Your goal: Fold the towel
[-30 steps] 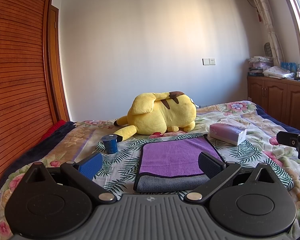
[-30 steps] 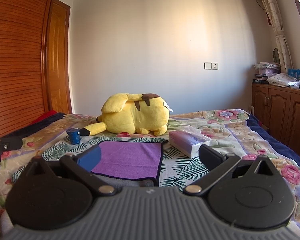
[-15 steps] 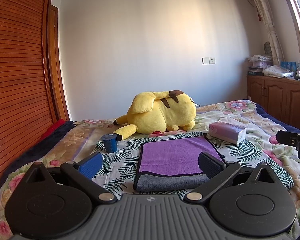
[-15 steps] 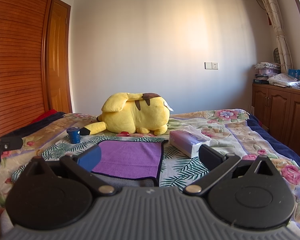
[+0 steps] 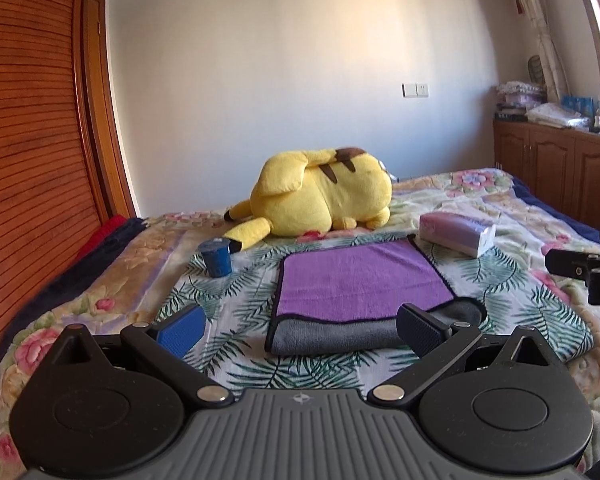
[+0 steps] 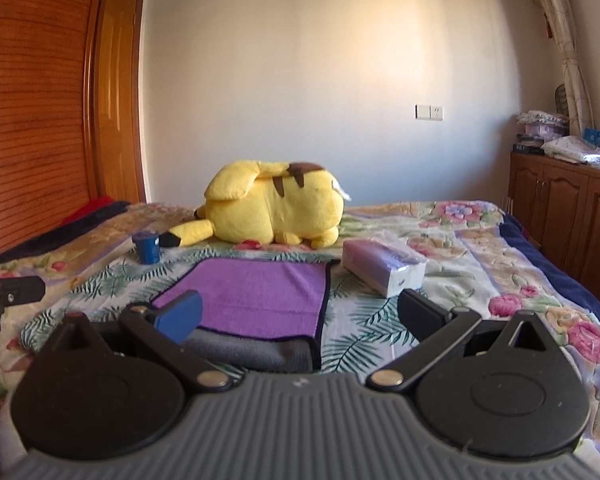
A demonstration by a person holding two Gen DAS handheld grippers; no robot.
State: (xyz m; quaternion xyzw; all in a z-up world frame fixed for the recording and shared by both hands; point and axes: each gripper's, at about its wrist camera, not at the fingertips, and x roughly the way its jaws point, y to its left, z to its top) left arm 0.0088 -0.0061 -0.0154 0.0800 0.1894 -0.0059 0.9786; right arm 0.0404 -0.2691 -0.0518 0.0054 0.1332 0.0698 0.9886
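Observation:
A purple towel (image 5: 360, 276) with a grey underside lies folded flat on the flowered bedspread, its thick grey folded edge (image 5: 332, 336) nearest me. It also shows in the right wrist view (image 6: 260, 296). My left gripper (image 5: 300, 326) is open and empty, just in front of the towel's near edge. My right gripper (image 6: 296, 314) is open and empty, over the towel's near right corner. The right gripper's tip shows at the right edge of the left wrist view (image 5: 580, 268); the left gripper's tip shows at the left edge of the right wrist view (image 6: 8, 292).
A yellow plush toy (image 5: 320, 200) lies behind the towel. A small blue cup (image 5: 217, 258) stands to the towel's left. A tissue pack (image 5: 456, 234) lies to its right. Wooden wardrobe at left, wooden cabinets (image 5: 560, 172) at right.
Both views tilt slightly downward; the towel and other objects stay in place. Both grippers stay open.

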